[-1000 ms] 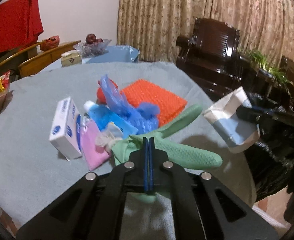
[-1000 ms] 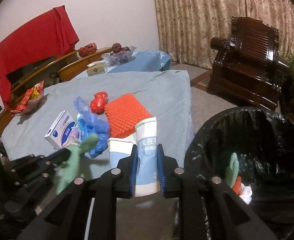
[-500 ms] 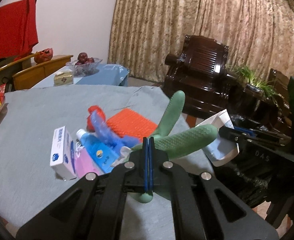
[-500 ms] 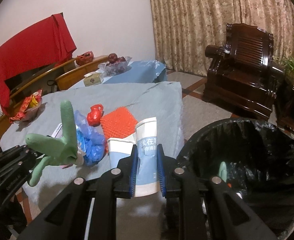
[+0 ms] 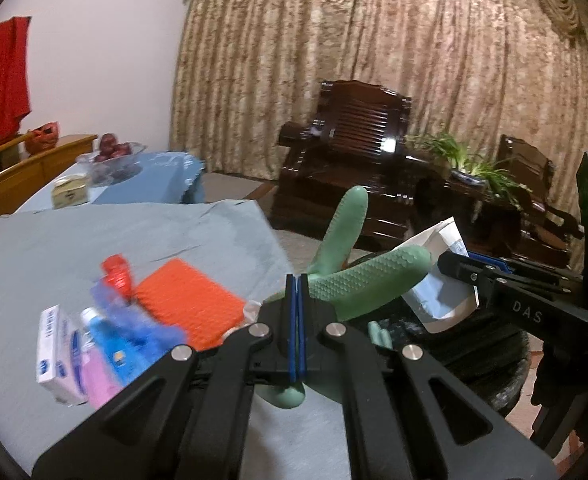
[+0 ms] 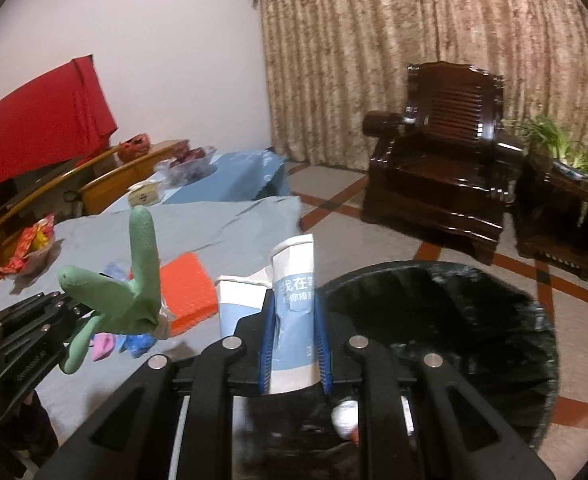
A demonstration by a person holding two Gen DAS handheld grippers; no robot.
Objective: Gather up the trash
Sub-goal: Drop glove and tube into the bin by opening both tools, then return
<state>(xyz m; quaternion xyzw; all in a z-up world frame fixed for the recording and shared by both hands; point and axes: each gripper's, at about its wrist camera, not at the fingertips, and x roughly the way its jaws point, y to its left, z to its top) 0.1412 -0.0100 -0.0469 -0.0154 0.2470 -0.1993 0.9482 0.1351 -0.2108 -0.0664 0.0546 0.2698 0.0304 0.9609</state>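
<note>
My left gripper (image 5: 296,280) is shut on a green rubber glove (image 5: 368,278) and holds it in the air off the table, near the bin; the glove also shows in the right wrist view (image 6: 133,280). My right gripper (image 6: 294,304) is shut on a crushed white-and-blue paper cup (image 6: 291,300), held over the near rim of the black-lined trash bin (image 6: 474,320). The cup also shows in the left wrist view (image 5: 442,292). Some trash lies in the bin (image 6: 346,416).
On the grey-clothed table (image 5: 93,240) lie an orange pad (image 5: 189,304), a red object (image 5: 115,270), blue plastic (image 5: 133,324), a white box (image 5: 55,348) and a pink packet (image 5: 99,380). Dark wooden armchairs (image 6: 442,168) and a plant (image 6: 566,152) stand behind.
My left gripper lifted the green glove off the table and carried it right, toward the bin. My right gripper moved the cup over the bin's rim.
</note>
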